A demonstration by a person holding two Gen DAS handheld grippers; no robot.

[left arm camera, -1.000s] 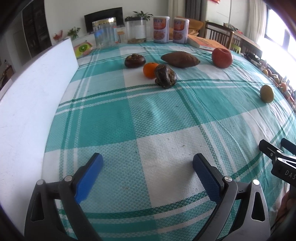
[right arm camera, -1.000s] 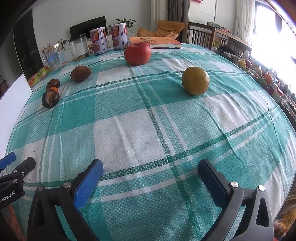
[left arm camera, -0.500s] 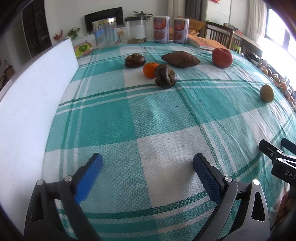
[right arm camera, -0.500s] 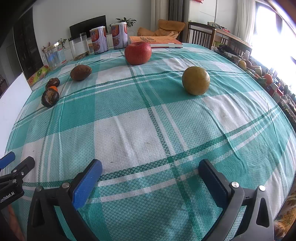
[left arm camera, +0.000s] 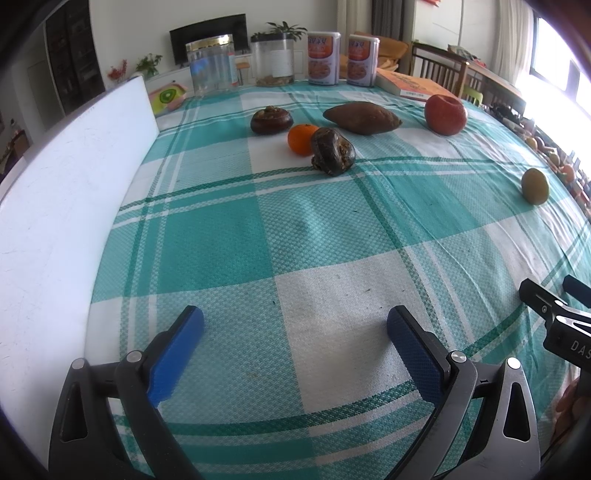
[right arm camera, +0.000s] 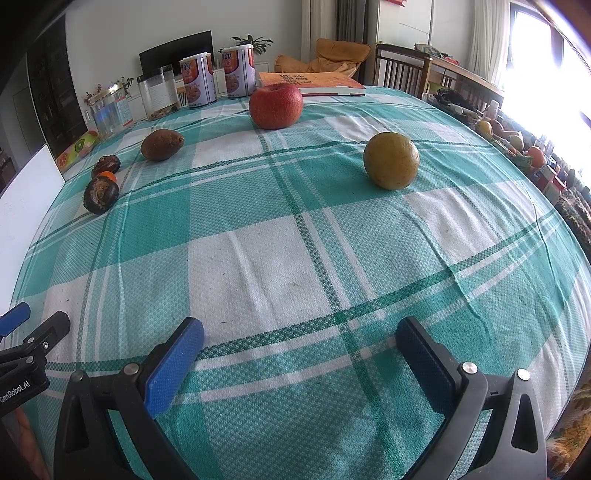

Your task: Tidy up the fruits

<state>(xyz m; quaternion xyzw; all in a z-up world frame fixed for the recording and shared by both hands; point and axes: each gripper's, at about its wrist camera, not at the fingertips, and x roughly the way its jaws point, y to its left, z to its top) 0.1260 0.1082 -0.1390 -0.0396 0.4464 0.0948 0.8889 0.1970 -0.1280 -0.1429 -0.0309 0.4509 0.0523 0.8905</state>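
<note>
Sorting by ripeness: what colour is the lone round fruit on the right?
Yellowish-green fruit, clearest in the right wrist view.

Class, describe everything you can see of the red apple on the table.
The red apple is round, with dull, finely speckled red-orange skin and a dimple on top. It sits upright on the checked tablecloth near the far end, in front of an orange book. Nothing but the cloth touches it; both grippers are far from it.

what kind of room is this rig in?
Most likely a home dining or living room. The fruit lies on a table under a teal plaid tablecloth, wooden chairs stand at the far side, and a dark TV screen and potted plants line the back wall.
</note>
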